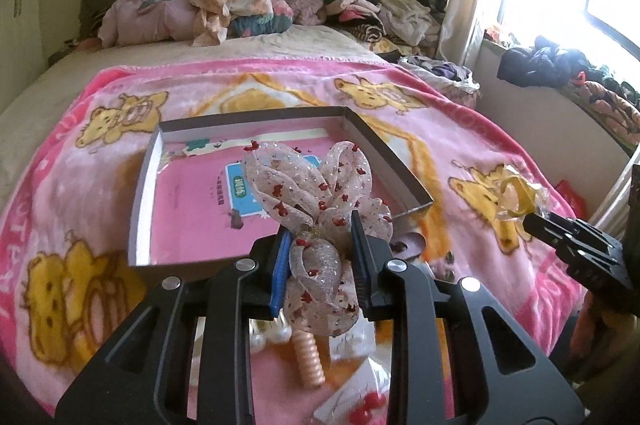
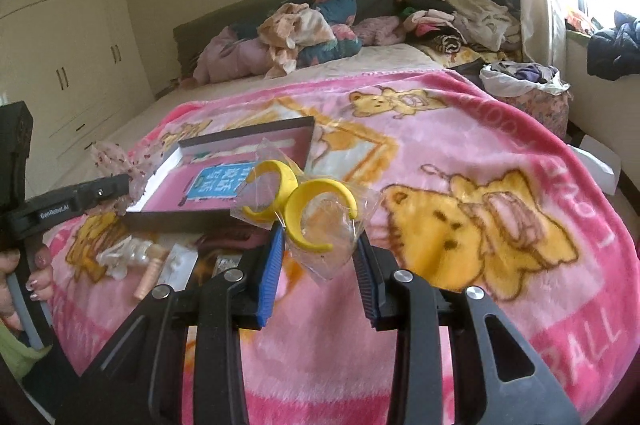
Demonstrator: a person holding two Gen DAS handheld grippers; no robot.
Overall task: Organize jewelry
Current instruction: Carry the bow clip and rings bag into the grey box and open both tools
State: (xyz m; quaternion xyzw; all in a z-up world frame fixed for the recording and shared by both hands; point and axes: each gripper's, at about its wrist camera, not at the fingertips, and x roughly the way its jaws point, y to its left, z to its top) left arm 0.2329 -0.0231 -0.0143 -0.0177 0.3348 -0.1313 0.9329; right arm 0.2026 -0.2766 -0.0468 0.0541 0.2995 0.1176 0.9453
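On the bed, a pink blanket printed with yellow bears covers the near half, with heaped clothes piled at twelve o'clock against the headboard. At the blanket's middle lies a shallow open box with grey walls and a pink printed floor.

Above the box's six o'clock edge, the left gripper has its fingers clenched on a sheer pink mesh bow dotted with small red bows; the bow's loops fan out toward twelve o'clock over the box. At three o'clock of the box, in the right wrist view, the right gripper grasps a clear plastic packet holding two yellow C-shaped earrings, lifted clear of the blanket.

Loose on the blanket at six o'clock of the box lie a ribbed peach hair clip, pearl pieces just beside it, and a packet with red bows. A hand with painted nails holds the left gripper's handle at nine o'clock of the right wrist view.
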